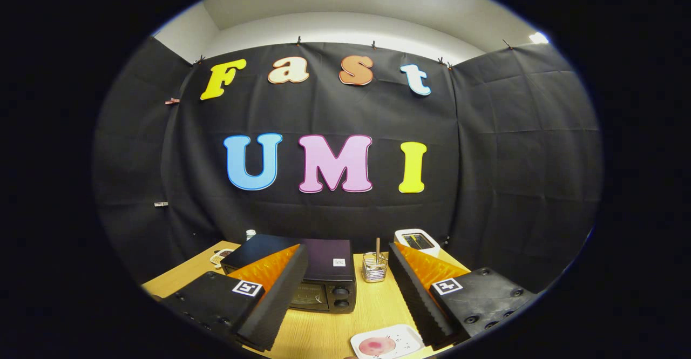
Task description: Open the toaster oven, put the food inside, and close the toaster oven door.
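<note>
Claw [345, 294] fingers are held wide apart above the surface [324, 332]; between them the closed oven [324, 280] is seen, food [376, 346] on a plate [402, 337] at the near edge.

Claw [345, 294] spread wide above closed toaster oven [324, 275]; food plate [386, 343] between fingers.
</note>
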Demonstrator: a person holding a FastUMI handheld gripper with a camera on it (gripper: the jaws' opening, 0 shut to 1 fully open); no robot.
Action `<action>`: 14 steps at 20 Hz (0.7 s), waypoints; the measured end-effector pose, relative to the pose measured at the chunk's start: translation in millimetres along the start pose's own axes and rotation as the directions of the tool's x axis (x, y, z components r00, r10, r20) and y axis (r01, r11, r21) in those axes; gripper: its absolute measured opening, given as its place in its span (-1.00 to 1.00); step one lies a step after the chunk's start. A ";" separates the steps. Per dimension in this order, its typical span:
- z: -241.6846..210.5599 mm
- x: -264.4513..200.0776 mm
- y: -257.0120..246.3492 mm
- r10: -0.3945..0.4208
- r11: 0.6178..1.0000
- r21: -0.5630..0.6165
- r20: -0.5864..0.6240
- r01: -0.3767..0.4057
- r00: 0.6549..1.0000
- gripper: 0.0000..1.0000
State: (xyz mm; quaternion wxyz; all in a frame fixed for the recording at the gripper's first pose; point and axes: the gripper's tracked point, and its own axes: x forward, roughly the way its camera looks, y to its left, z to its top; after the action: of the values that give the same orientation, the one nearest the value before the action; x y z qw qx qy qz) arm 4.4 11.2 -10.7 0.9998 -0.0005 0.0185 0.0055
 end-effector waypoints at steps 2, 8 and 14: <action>-2.5 1.9 1.0 0.000 1.000 -0.005 -0.007 0.000 1.000 0.96; -5.1 2.3 9.2 0.005 1.000 0.004 -0.013 -0.005 1.000 0.95; -13.1 7.3 16.7 0.013 1.000 0.003 -0.031 -0.013 0.999 0.96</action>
State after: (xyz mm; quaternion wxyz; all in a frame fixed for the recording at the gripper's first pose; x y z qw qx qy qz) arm 11.1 28.0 -24.1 0.9994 0.0011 0.0340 0.0118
